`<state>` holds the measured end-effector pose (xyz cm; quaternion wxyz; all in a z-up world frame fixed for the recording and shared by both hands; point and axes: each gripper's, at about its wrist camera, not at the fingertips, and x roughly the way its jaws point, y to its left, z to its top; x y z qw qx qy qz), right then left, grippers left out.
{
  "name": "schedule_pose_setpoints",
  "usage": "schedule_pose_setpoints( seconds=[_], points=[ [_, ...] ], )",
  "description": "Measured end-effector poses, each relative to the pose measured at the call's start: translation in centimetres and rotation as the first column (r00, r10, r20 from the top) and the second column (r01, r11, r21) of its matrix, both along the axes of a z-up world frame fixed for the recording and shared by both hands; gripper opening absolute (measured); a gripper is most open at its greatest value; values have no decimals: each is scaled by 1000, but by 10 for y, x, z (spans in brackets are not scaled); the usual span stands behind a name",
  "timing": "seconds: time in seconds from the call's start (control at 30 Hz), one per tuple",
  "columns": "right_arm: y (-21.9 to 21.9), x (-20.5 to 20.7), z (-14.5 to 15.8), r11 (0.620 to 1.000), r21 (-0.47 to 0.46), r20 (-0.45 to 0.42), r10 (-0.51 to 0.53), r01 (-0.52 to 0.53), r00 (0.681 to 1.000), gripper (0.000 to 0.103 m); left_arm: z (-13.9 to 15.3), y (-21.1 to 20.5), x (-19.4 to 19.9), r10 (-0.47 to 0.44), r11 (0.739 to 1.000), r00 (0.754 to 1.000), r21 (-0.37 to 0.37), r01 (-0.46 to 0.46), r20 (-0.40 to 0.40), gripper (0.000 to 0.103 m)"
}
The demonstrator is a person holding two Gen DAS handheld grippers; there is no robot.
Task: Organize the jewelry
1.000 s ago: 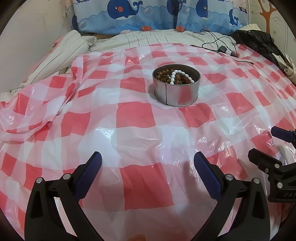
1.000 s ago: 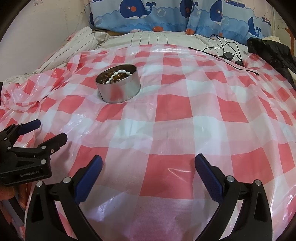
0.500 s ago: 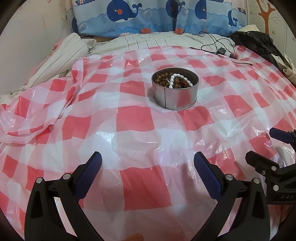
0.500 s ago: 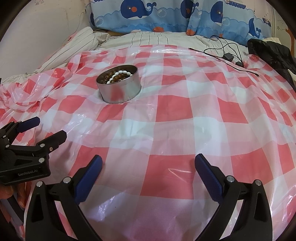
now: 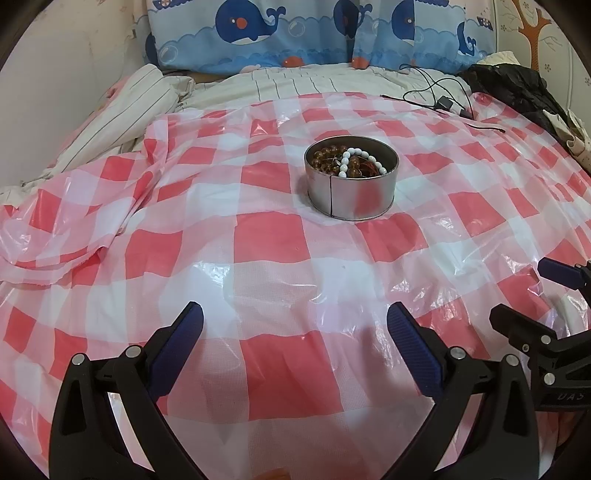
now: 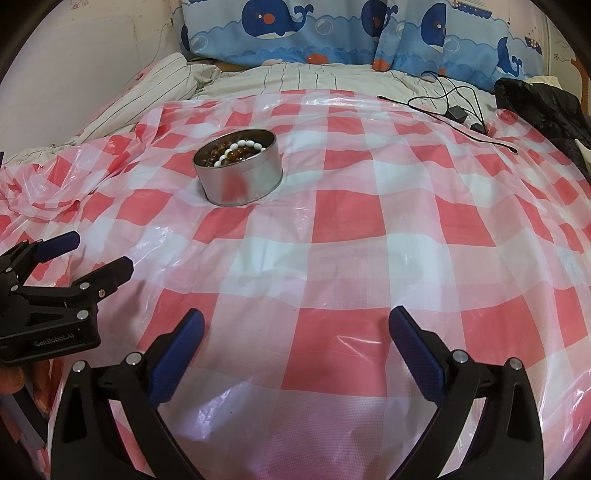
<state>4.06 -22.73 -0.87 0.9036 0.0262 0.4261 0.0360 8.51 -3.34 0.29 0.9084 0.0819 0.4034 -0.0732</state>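
Observation:
A round silver tin (image 5: 351,199) stands on the red-and-white checked plastic sheet (image 5: 266,243). It holds a white bead bracelet (image 5: 364,164) and brown bead bracelets (image 5: 327,158). The tin also shows in the right wrist view (image 6: 240,182). My left gripper (image 5: 295,325) is open and empty, well short of the tin. My right gripper (image 6: 295,326) is open and empty, to the right of the left one. Each gripper shows in the other's view: the right gripper (image 5: 524,295) and the left gripper (image 6: 96,254).
Whale-print pillows (image 5: 295,33) and a striped sheet (image 5: 303,83) lie behind the checked sheet. A black cable with a charger (image 5: 443,101) and dark clothing (image 5: 517,88) lie at the back right. The plastic sheet is bunched up at the left (image 5: 55,240).
Both grippers have drawn back slightly from the tin, which now looks a little farther away. Both stay open and empty.

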Motion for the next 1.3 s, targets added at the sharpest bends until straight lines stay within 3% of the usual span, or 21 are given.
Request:
schedule_pose_setpoints(
  seconds=[1.3],
  points=[
    [0,0,0,1000,-1,0,1,-1,1000,96,2,-1,2,29,1000,1000,4,-29,-1,96]
  ],
)
